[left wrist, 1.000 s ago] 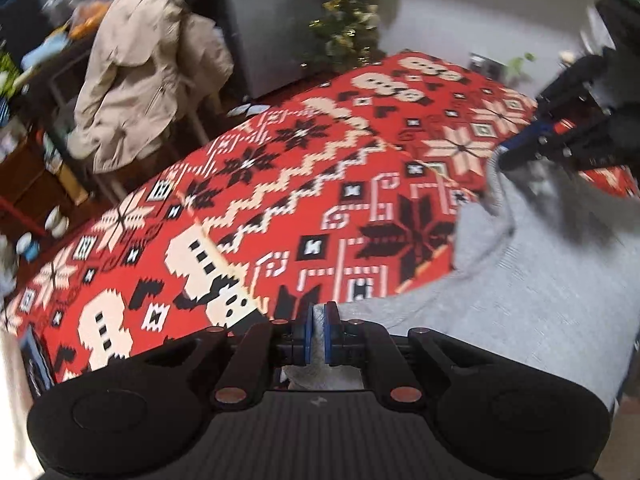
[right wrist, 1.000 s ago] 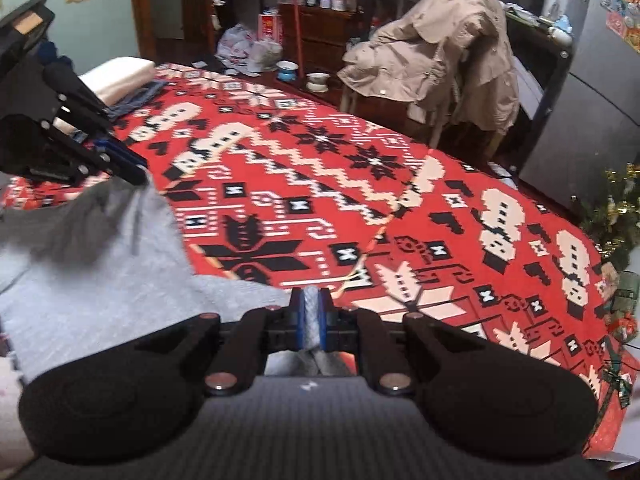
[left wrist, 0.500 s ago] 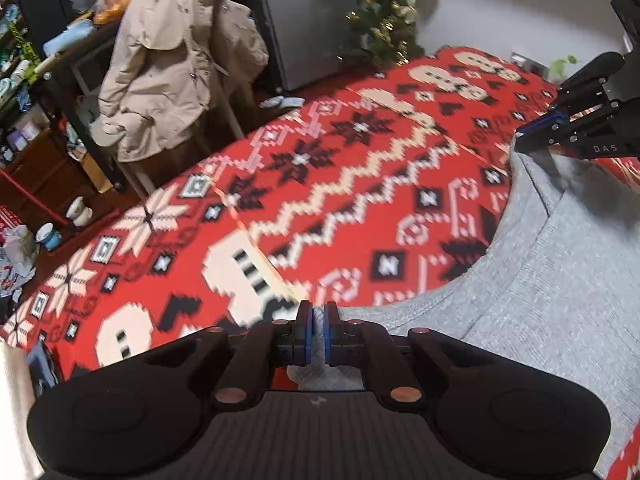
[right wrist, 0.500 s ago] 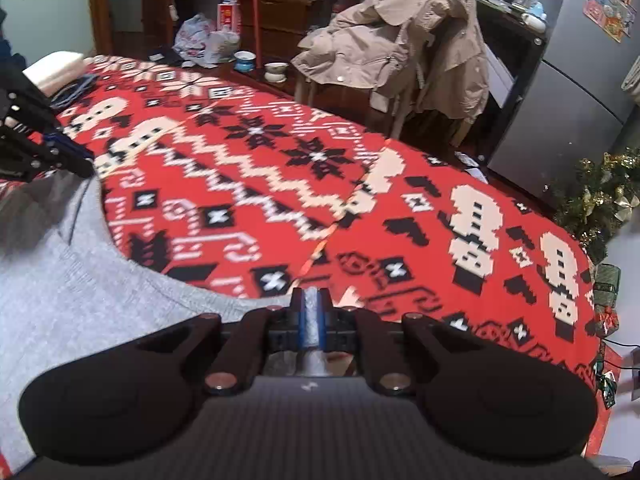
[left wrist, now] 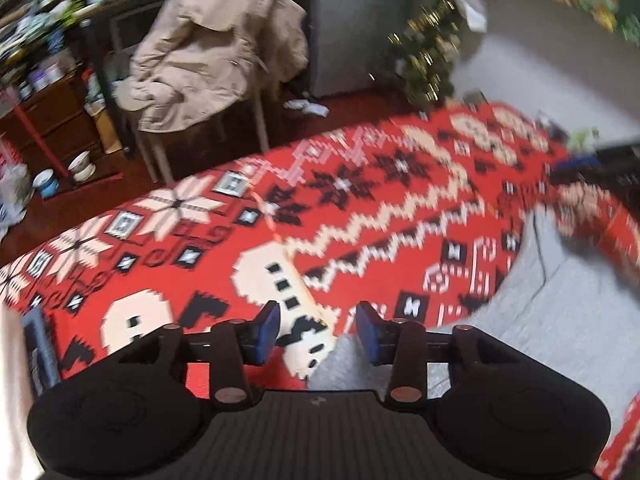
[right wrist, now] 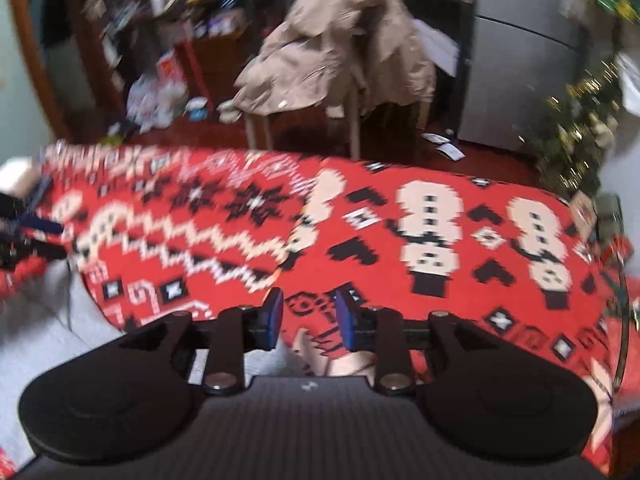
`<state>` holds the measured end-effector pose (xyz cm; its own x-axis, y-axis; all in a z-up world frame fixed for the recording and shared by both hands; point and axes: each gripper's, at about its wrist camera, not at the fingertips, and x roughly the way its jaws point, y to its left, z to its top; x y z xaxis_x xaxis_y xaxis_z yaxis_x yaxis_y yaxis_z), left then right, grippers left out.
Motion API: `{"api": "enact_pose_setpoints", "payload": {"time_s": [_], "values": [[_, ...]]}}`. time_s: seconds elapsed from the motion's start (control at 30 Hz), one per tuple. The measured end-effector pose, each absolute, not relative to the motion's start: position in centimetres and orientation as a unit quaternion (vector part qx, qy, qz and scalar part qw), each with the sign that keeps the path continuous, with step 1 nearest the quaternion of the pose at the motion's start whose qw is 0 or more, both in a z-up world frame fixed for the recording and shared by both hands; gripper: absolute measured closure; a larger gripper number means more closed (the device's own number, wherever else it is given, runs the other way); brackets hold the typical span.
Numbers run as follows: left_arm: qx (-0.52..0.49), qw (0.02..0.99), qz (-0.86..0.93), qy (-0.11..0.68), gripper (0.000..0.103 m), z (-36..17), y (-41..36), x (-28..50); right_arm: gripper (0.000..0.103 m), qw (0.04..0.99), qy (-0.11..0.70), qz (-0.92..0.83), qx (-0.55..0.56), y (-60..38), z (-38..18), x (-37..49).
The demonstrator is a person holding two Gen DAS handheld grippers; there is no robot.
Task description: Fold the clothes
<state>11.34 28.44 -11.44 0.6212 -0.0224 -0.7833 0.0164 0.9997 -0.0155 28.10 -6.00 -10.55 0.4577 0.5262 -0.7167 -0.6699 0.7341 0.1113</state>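
Observation:
A grey knit garment [left wrist: 552,312] lies on the red patterned tablecloth [left wrist: 360,216]. In the left wrist view its near corner sits just below and between the blue pads of my left gripper [left wrist: 317,333], which stands open with nothing held. In the right wrist view the grey garment [right wrist: 36,332] spreads at the lower left, and my right gripper [right wrist: 309,320] is open above the red cloth [right wrist: 400,248] beside the garment's edge. The other gripper shows blurred at the frame edge in each view: the right gripper [left wrist: 600,168] and the left gripper [right wrist: 24,236].
A chair draped with a beige coat [left wrist: 208,48] stands past the table's far edge. A grey fridge [left wrist: 352,20], a small decorated tree [left wrist: 428,60], dark shelving with clutter [left wrist: 36,64] and bowls on the floor [left wrist: 60,172] lie behind. Both views are motion-blurred.
Both grippers were shut on the grey garment's edge; now both are open and the cloth lies released on the table. Both cameras have lifted and tilted toward the room.

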Motion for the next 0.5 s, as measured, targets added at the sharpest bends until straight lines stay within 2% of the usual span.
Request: {"api": "enact_pose_setpoints", "payload": {"time_s": [0.2, 0.5], "values": [[-0.044, 0.909, -0.003, 0.415, 0.052, -8.8, 29.1, 9.0, 0.066, 0.863, 0.389, 0.315, -0.074, -12.3, -8.3, 24.8], [-0.036, 0.908, -0.055, 0.413, 0.047, -7.9, 24.6, 8.9, 0.066, 0.862, 0.41, 0.28, -0.099, -19.3, -10.9, 17.4]]}}
